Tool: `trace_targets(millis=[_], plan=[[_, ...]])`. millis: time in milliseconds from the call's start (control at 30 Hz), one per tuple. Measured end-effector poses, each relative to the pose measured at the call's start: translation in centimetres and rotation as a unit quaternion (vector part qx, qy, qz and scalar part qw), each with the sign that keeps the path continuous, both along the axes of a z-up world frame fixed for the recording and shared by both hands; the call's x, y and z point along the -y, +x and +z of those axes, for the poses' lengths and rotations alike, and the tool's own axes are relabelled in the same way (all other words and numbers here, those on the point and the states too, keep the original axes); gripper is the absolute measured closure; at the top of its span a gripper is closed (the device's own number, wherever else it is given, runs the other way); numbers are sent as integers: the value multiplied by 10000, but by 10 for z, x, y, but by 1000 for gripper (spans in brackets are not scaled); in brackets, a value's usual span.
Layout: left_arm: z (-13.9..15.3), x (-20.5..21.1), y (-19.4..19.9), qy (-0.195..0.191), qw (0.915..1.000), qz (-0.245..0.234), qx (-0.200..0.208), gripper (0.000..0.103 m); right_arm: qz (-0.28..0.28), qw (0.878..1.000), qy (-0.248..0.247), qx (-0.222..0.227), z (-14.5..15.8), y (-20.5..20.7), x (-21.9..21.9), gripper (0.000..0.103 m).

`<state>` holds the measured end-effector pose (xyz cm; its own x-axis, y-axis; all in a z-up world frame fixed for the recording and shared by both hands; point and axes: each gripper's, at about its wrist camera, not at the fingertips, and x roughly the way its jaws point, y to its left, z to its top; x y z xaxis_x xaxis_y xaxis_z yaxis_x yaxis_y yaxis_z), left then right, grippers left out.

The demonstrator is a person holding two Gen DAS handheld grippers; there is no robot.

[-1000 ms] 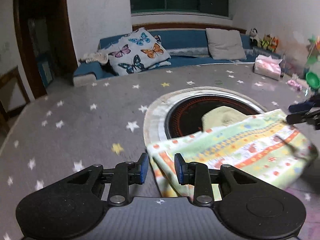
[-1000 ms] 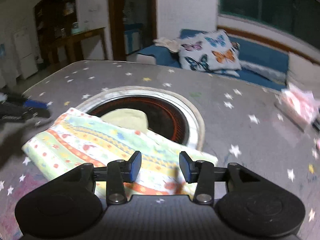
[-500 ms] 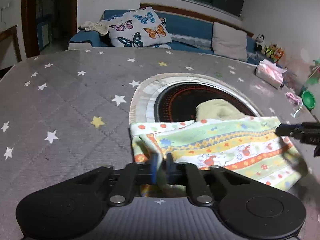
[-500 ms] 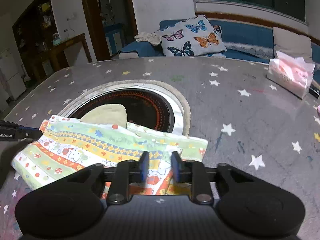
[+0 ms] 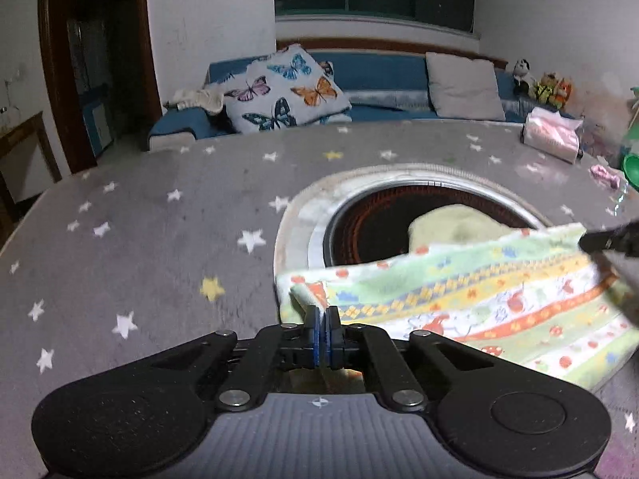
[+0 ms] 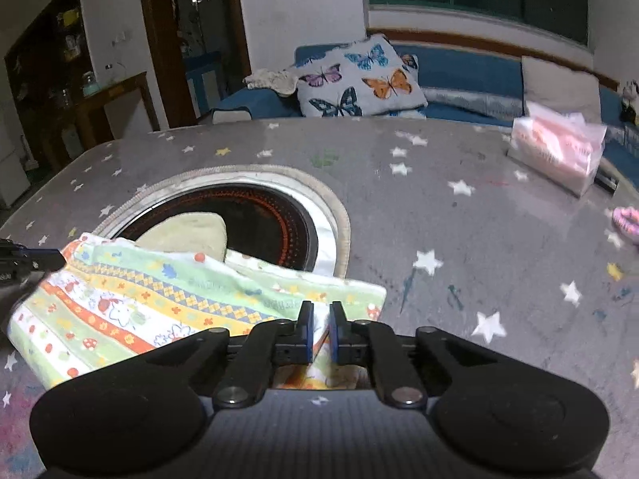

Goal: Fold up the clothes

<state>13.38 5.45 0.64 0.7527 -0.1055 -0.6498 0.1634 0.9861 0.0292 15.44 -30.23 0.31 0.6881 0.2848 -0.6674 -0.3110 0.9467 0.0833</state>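
Note:
A striped, cartoon-print garment (image 5: 479, 299) lies folded on the grey star-patterned table, partly over the round cooktop. My left gripper (image 5: 323, 313) is shut on the garment's near left corner. My right gripper (image 6: 319, 315) is shut on the garment's (image 6: 159, 299) near right edge. Each gripper's tip shows in the other's view, the right one at the garment's far side (image 5: 607, 239) and the left one at its left edge (image 6: 28, 259). A pale yellow cloth (image 6: 187, 231) lies in the cooktop, partly under the garment.
The round black cooktop (image 6: 271, 215) is sunk in the table's middle. A pink tissue pack (image 6: 559, 155) sits at the far right, a small pink item (image 6: 627, 219) near the right edge. A blue sofa with a butterfly pillow (image 5: 287, 88) stands behind the table.
Both grippers closed from open onto the garment's near corners. The garment's near edge has lifted slightly and the views have tilted up.

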Motion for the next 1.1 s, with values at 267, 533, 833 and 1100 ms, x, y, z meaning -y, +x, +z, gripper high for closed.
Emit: trace_targets(millis=[267,533,833,1100], plan=[[31,14,-20,-311,9976,-478,388,96,752,9966,344,49,23,-6,-32,90],[14,53,6,-424,9946,-948,4,96,1196,9920,373,-168,6,13,-81,90],[-8,72,55,-346,9954,-781,-429,96,1060,9939,200,-217,-17,31,-96,89],[9,59,27,-476,9960,-756,-61,93,1254,9920,153,-15,2,8,-94,44]])
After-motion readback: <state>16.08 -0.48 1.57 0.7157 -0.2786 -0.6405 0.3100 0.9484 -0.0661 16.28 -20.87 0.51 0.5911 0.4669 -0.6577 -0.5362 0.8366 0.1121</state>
